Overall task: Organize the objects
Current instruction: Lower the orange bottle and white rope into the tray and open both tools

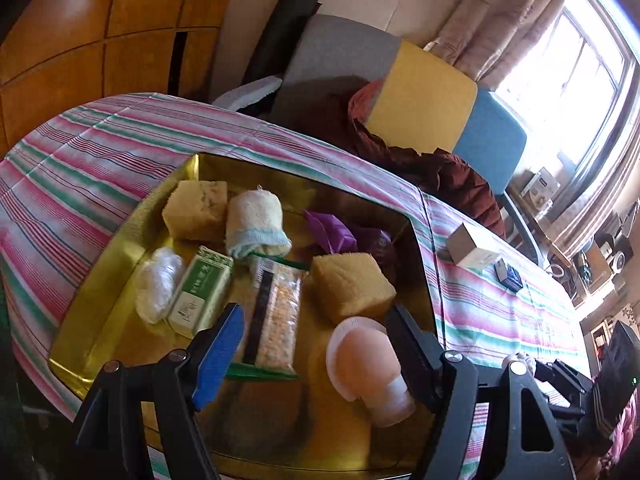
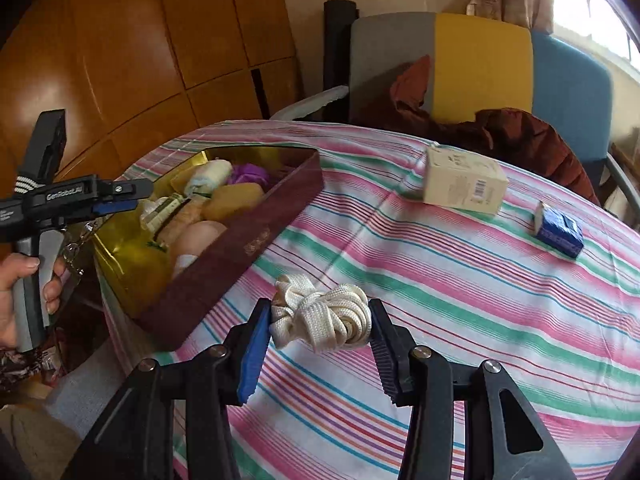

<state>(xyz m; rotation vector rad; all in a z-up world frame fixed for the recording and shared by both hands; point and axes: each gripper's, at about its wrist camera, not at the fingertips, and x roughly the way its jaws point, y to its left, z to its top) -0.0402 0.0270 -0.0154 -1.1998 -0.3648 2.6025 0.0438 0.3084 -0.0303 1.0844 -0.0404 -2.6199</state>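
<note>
**Rope bundle gripped over the striped table, box half filled**

The right gripper (image 2: 318, 334) had its fingers clamped on a bundle of flat cream woven rope (image 2: 320, 316), held above the pink, green and white striped cloth of the table (image 2: 460, 280), just beside the long side of a shallow rectangular box with maroon walls and a gold lining (image 2: 240, 240).

The left gripper (image 1: 316, 336) hung over that box with its fingers spread wide and nothing between them. A person's hand (image 2: 16, 296) held its grip.

Inside the box lay two tan sponge blocks (image 1: 352, 286), a rolled cream towel with a pale blue edge (image 1: 256, 220), a crumpled purple bag (image 1: 332, 230), a green and white carton (image 1: 202, 292), a clear packet of grain (image 1: 278, 312), a wad of clear plastic film (image 1: 156, 284) and a peach, round-headed silicone object (image 1: 364, 360).

Well apart on the table stood a cream cardboard box (image 2: 464, 180) and, near it, a small blue packet (image 2: 558, 230).
</note>
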